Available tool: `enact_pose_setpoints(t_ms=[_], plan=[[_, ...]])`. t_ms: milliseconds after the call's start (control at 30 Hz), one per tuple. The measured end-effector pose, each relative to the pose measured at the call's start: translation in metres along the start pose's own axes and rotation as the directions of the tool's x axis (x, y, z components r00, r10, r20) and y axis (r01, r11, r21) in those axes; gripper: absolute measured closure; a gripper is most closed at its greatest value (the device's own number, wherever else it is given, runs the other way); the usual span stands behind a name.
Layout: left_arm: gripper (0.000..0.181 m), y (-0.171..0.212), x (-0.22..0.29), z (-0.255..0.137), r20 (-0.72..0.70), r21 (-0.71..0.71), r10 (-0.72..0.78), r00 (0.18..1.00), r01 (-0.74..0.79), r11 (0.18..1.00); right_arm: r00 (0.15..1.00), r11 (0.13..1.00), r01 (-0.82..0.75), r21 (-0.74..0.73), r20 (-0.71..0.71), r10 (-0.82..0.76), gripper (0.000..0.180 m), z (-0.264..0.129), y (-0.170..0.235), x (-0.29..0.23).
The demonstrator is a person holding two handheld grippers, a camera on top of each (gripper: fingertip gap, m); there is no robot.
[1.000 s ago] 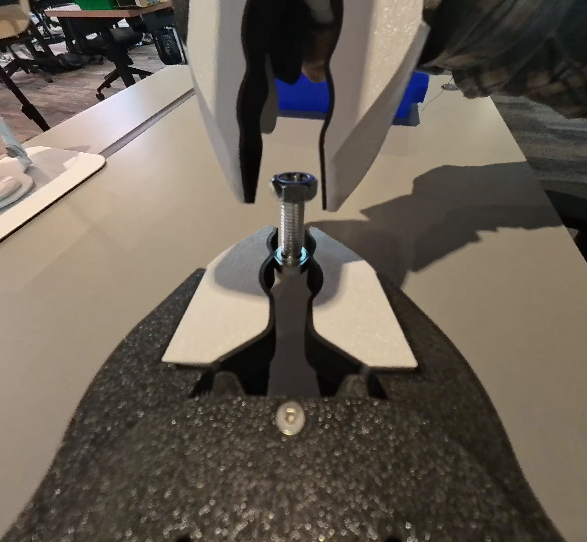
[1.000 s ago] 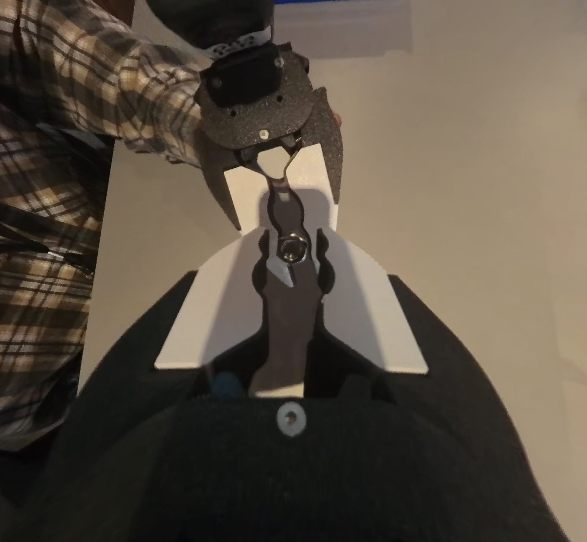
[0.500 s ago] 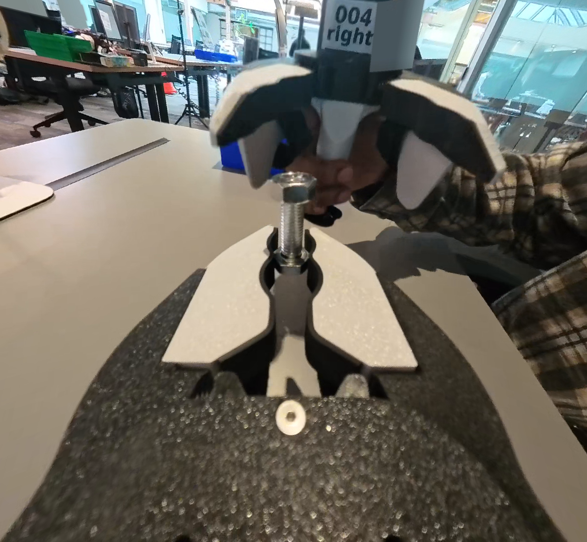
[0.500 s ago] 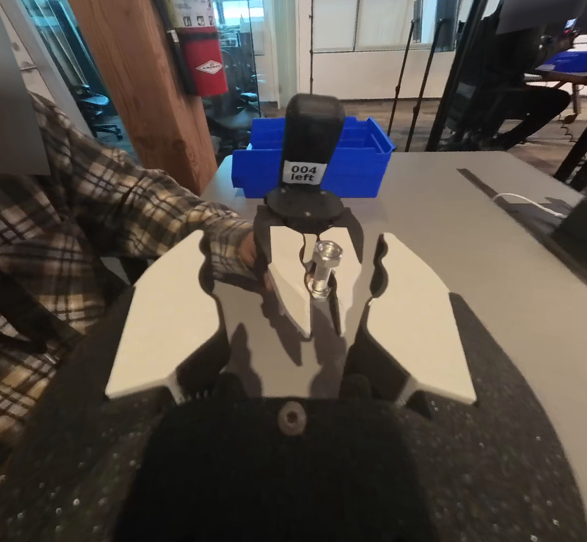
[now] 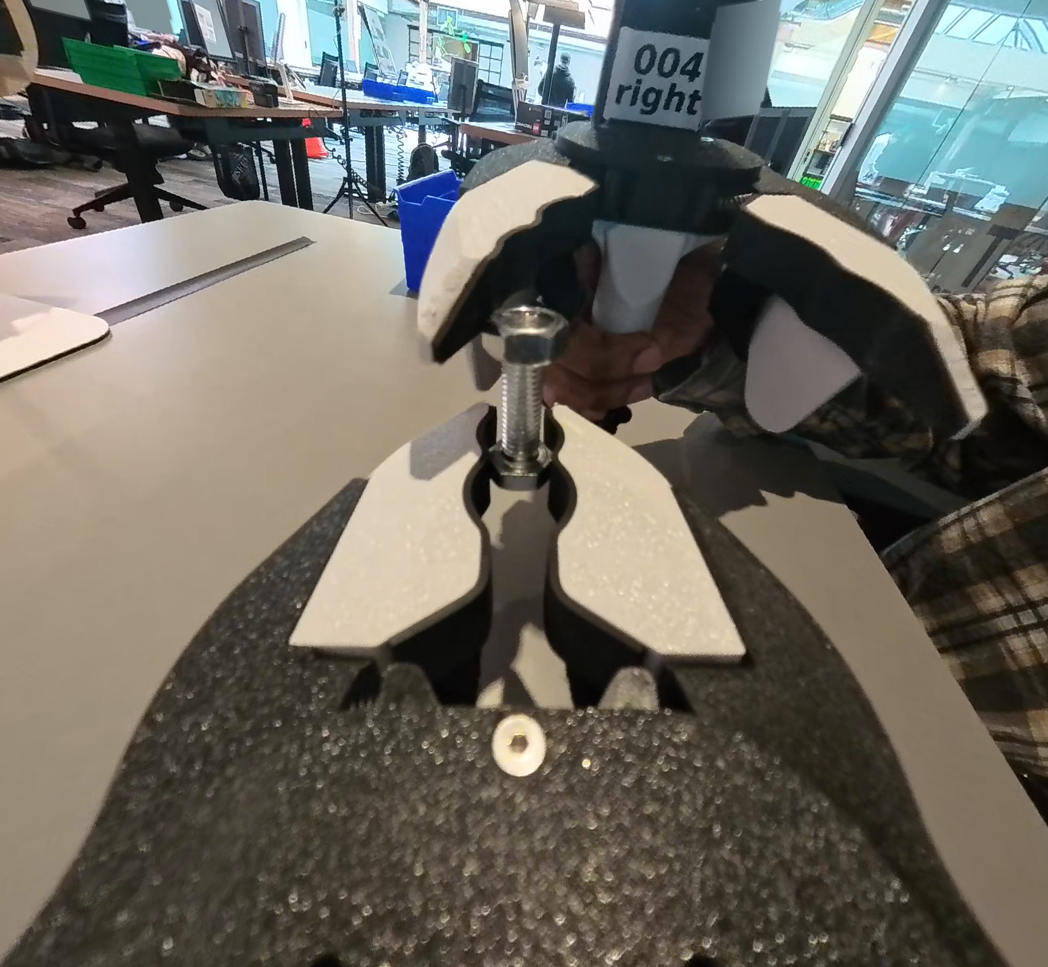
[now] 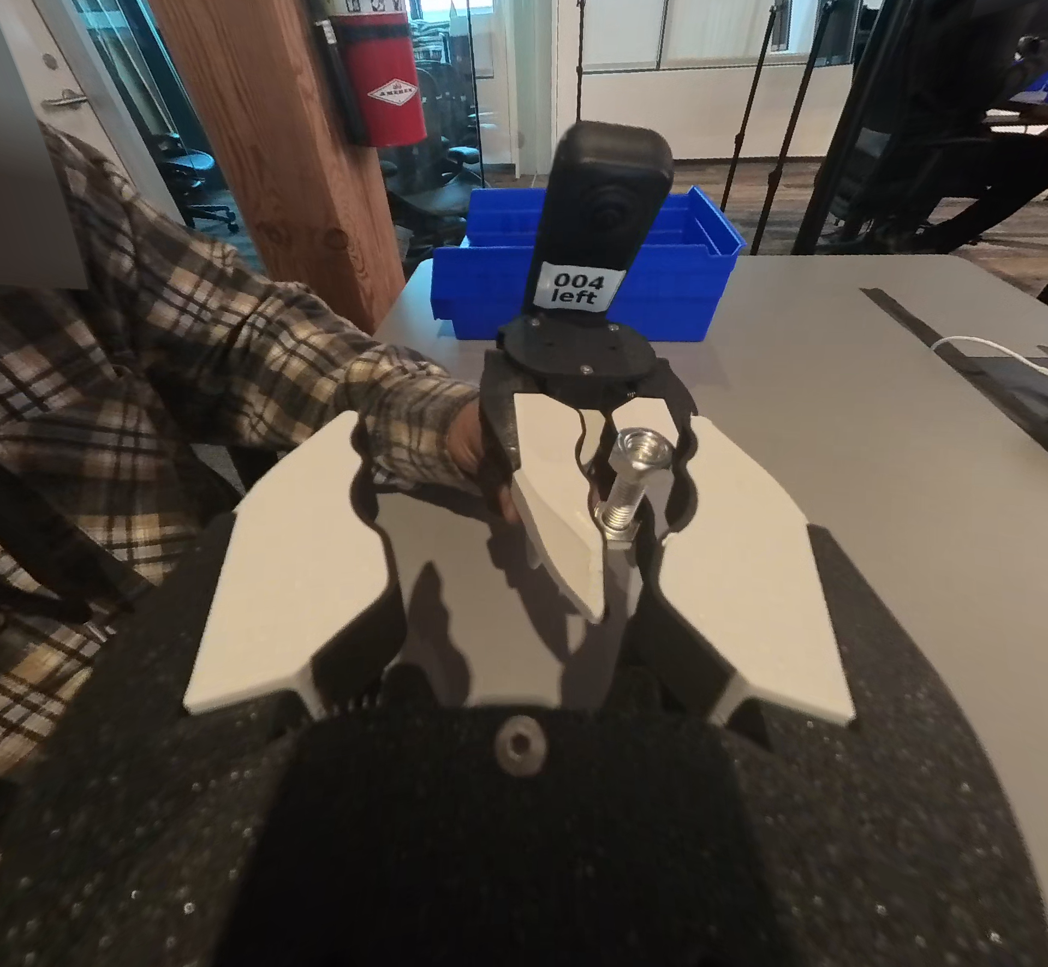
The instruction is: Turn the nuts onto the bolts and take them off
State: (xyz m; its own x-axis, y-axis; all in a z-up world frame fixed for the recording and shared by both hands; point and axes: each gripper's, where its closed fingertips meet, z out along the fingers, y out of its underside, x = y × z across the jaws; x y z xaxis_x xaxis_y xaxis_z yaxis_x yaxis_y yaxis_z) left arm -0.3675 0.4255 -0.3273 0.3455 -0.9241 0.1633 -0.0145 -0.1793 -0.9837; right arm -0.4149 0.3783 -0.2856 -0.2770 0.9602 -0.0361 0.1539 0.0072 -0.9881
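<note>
Steel bolt (image 5: 520,373) upright above table (image 5: 227,373), nut (image 5: 517,468) pinched between left gripper (image 5: 519,458) fingers. Right gripper (image 6: 519,492) fingers spread wide, flanking bolt, not touching. Judged rigid, small, slick; hex head offers flats for grip.

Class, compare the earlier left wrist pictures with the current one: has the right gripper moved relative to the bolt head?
Yes. The right gripper was closed around the bolt head from above; now it has swung off to the right, open, past the head.
</note>
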Motion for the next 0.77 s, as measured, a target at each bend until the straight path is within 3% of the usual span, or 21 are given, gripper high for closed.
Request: enact_pose_setpoints(t_ms=[767], plan=[[0.166,0.0010,0.0010,0.0007,-0.008,-0.012,-0.015,1.000,0.015,1.000,1.000,1.000,-0.007,-0.009,-0.009,0.007,0.073,-0.0013,0.0061,-0.0036]])
